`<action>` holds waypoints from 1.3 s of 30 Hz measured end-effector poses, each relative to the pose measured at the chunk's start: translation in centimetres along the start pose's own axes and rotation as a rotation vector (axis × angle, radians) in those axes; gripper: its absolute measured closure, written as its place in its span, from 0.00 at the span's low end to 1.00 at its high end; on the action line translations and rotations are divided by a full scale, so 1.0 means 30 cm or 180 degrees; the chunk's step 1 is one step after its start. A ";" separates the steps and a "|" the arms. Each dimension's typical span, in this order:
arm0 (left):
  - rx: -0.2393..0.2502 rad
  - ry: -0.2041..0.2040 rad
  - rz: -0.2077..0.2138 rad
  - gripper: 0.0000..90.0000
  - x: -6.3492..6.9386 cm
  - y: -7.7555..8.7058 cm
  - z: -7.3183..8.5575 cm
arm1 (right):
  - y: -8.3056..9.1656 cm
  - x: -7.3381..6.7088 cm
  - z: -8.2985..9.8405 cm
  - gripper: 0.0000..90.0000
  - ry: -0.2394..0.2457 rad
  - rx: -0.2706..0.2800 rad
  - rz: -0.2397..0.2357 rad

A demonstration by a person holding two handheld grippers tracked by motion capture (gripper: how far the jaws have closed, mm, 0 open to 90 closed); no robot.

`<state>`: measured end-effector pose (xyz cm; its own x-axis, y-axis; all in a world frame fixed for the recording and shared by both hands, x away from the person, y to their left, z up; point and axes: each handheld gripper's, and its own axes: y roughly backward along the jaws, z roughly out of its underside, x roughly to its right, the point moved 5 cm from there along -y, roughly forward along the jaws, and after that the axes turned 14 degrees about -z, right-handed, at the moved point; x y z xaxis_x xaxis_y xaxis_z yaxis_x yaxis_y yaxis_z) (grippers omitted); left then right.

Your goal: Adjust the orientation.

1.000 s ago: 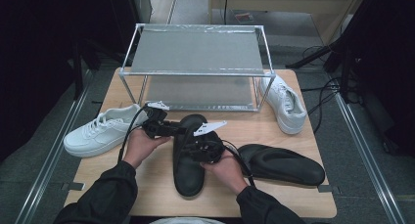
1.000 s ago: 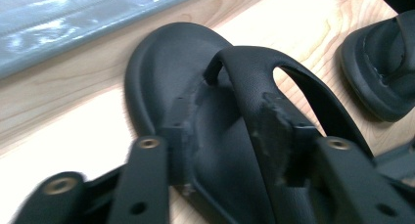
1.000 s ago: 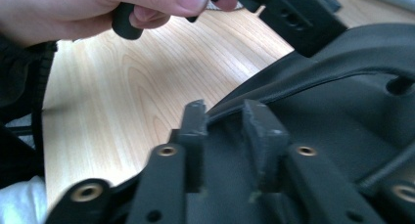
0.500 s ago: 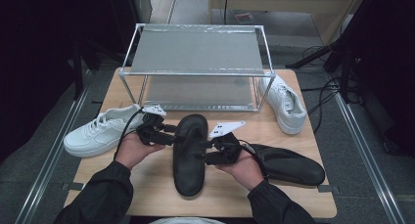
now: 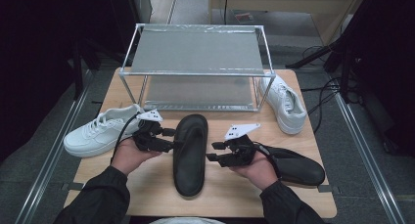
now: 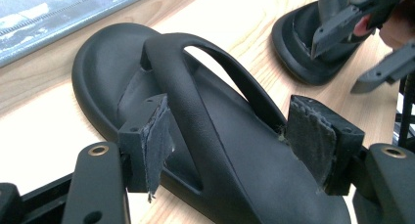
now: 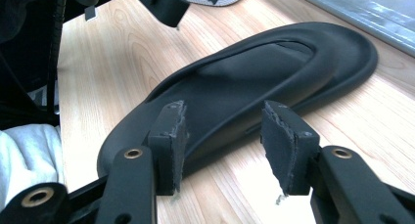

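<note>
A black flip-flop sandal (image 5: 191,155) lies flat, sole down, on the wooden table (image 5: 147,185), toe toward the rack. My left gripper (image 5: 170,139) is just left of it and open. In the left gripper view the sandal's strap (image 6: 195,101) runs between the left gripper's (image 6: 232,142) spread pads, and the far pad (image 6: 311,136) stands clear of it. To the sandal's right, my right gripper (image 5: 212,151) is open; its jaws (image 7: 227,138) face the sandal's side rim (image 7: 235,116) with nothing pressed. Both pairs of jaws have just been opening.
A second black sandal (image 5: 296,166) lies under my right hand at the right. One white sneaker (image 5: 100,131) lies at the left edge, another (image 5: 284,102) beside the rack's right leg. The two-tier metal rack (image 5: 195,73) spans the table's far half.
Both grippers were close together on the middle sandal a second ago. Since then their jaws have widened and both hands have drawn apart sideways. The sandal rests on the table.
</note>
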<state>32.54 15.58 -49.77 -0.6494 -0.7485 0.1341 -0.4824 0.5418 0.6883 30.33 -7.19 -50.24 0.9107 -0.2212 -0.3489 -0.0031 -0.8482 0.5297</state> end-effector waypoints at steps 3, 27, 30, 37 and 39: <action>0.0008 -0.0004 0.0024 0.37 0.005 0.003 0.005 | 0.022 0.003 0.008 0.60 -0.0019 0.0026 -0.0007; 0.0027 -0.0035 0.0011 0.37 0.032 0.012 0.033 | 0.282 0.031 0.172 0.62 -0.0185 0.0119 0.0288; 0.0018 -0.0064 -0.0011 0.37 0.034 0.010 0.035 | 0.312 0.034 0.203 0.63 -0.0191 0.0084 0.0352; 0.0013 -0.0046 -0.0007 0.37 0.035 0.008 0.036 | 0.388 0.048 0.260 0.63 -0.0218 0.0124 0.0458; 0.0015 -0.0041 -0.0011 0.37 0.035 0.009 0.036 | 0.397 0.052 0.269 0.63 -0.0234 0.0135 0.0469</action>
<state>31.11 15.35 -50.22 -0.6554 -0.7453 0.1225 -0.4873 0.5411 0.6854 28.37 -21.52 -50.70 0.8664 -0.3779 -0.3262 -0.1532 -0.8232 0.5467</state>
